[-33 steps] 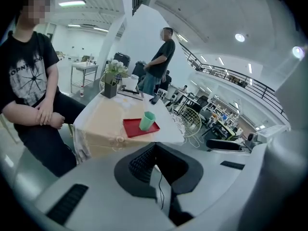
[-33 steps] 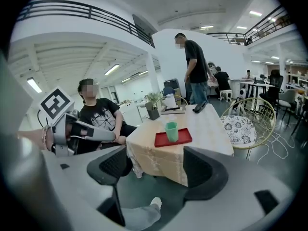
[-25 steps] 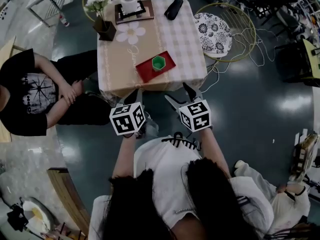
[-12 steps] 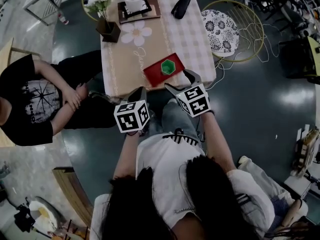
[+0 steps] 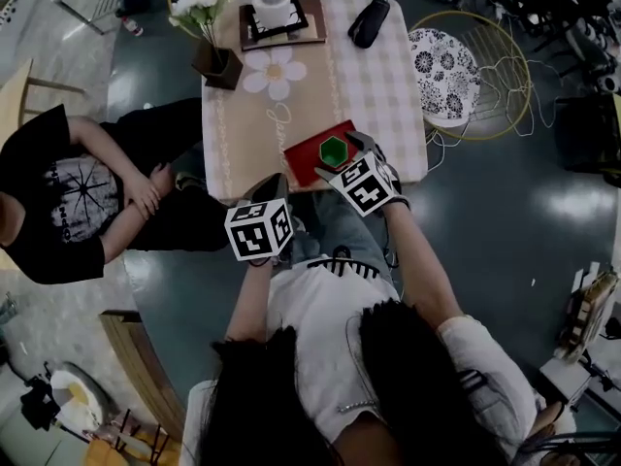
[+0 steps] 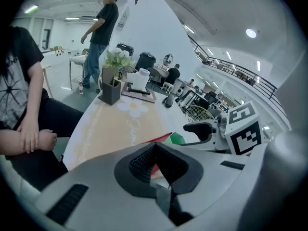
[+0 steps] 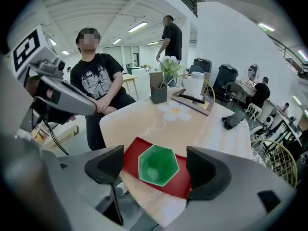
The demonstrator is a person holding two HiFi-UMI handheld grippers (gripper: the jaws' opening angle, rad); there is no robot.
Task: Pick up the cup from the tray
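Green hexagonal cup hasn't left the red tray yet, so I'd say nothing of the actual pickup is done and we're only at the approach. From the head view the tray is down at the table's 6 o'clock edge, right in front of the person, and the cup sits about mid-tray, a touch toward 3 o'clock. The right gripper hangs over it with the jaws wide apart. They've just been opening further, and in the right gripper view the cup shows in the gap between them, but the pads aren't on it. The left gripper is off at about 8 o'clock from the tray, past the table edge, jaws pinched together on nothing. Still to do, as I read it: come down around the cup, squeeze, lift. The cup stands upright with its mouth facing the ceiling, so its axis runs straight up and down. It has no real long side from above, just six flats, and two opposite ones look like the place to pinch.
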